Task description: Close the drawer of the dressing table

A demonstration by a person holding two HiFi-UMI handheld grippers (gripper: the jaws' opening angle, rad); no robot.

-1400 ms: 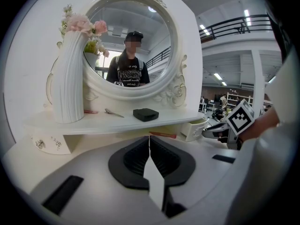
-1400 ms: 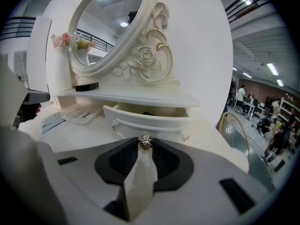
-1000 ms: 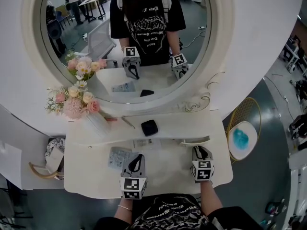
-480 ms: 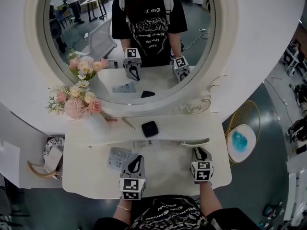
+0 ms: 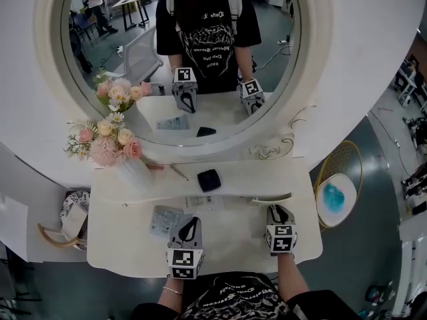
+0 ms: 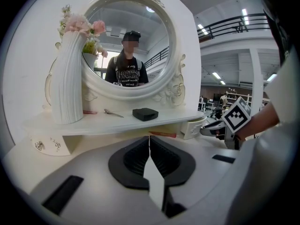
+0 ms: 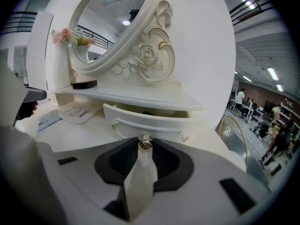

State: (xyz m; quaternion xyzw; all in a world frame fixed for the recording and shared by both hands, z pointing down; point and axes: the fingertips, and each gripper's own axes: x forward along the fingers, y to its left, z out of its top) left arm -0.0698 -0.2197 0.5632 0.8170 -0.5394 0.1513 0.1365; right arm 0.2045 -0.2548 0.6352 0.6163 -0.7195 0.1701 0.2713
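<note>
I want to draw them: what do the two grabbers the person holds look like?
Both the left gripper and the right gripper are grey shells with black ribbed pads inside the jaws. Each carries a white cube printed with black square markers. The person wears a thin bracelet and a black printed T-shirt.

Grey floor (image 5: 363, 245), ceiling strip lights (image 7: 273, 73)

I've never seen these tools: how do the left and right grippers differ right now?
The right gripper has its jaws closed on the drawer knob; the left gripper has its jaws together on nothing. The right gripper sits at the part-open drawer, the left gripper beside a leaflet. Both point toward the mirror.
</note>
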